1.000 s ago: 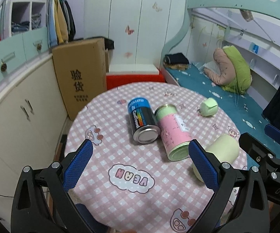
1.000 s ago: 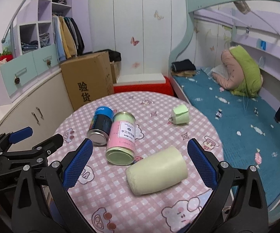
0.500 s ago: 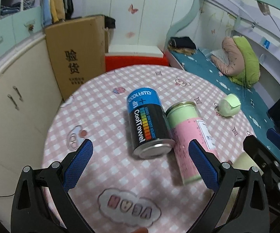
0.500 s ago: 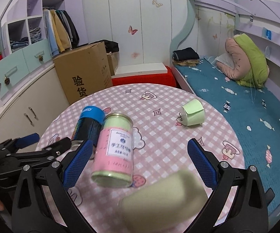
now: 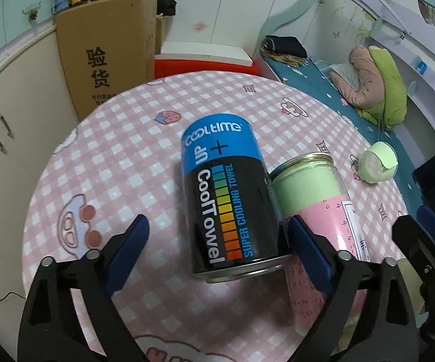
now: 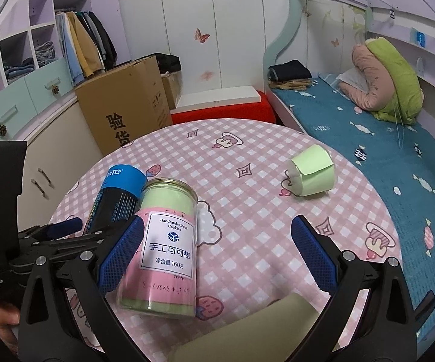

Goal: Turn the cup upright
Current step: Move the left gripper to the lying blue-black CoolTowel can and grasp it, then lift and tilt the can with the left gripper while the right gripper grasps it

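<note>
Pale-green cup (image 6: 241,328) lying on its side at the tabletop (image 6: 262,199) near edge beneath our open, empty right tool (image 6: 214,256); left tool (image 5: 217,253), open, straddles the CoolTowel can (image 5: 226,199); we judge a clumsy pinch could roll the cup off.

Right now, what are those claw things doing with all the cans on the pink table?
A person holds a gripper in each hand over the pink checked table. The left gripper is open, its fingers on either side of the blue-and-black can, which lies on its side. The right gripper is open too, above the pale green cup, also lying down. Nothing is gripped. A pink cookie jar and a small green cup lie tipped as well.
</note>
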Tool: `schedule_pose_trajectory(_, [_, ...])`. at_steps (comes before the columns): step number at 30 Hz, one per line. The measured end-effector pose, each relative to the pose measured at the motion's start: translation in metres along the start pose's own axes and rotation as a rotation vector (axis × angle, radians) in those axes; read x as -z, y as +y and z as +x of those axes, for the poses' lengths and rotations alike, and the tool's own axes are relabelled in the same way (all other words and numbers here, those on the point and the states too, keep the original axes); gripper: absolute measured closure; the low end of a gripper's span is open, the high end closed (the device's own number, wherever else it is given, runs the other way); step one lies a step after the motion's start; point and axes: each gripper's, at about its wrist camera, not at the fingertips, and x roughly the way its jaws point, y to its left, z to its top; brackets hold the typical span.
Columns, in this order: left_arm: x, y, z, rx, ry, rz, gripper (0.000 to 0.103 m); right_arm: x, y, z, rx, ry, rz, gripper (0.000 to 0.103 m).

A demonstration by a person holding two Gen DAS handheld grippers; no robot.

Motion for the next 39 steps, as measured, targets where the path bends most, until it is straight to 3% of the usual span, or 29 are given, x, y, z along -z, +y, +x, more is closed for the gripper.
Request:
schedule_pose_trajectory(5, [0.001,0.000,0.006,0.040,0.024,0.008,0.038,0.001,0.000,0.002,-0.006,0.001,0.002,0.005])
schedule_pose_trajectory(15, [0.021,0.013,-0.016,0.028,0.031,-0.006,0.039,0.011,0.010,-0.012,-0.002,0.011,-0.010,0.005])
schedule_pose_trajectory(31, [0.095,0.035,-0.075,0.041,0.039,0.010,0.038,0.070,0.047,-0.064,0.025,0.054,-0.052,0.005])
schedule_pose_trajectory(37, [0.099,0.038,-0.079,0.052,0.042,0.021,0.038,0.074,0.056,-0.077,0.042,0.038,-0.067,0.005])
schedule_pose_trajectory(39, [0.100,0.040,-0.079,0.057,0.041,0.014,0.032,0.071,0.058,-0.079,0.047,0.034,-0.068,0.005])
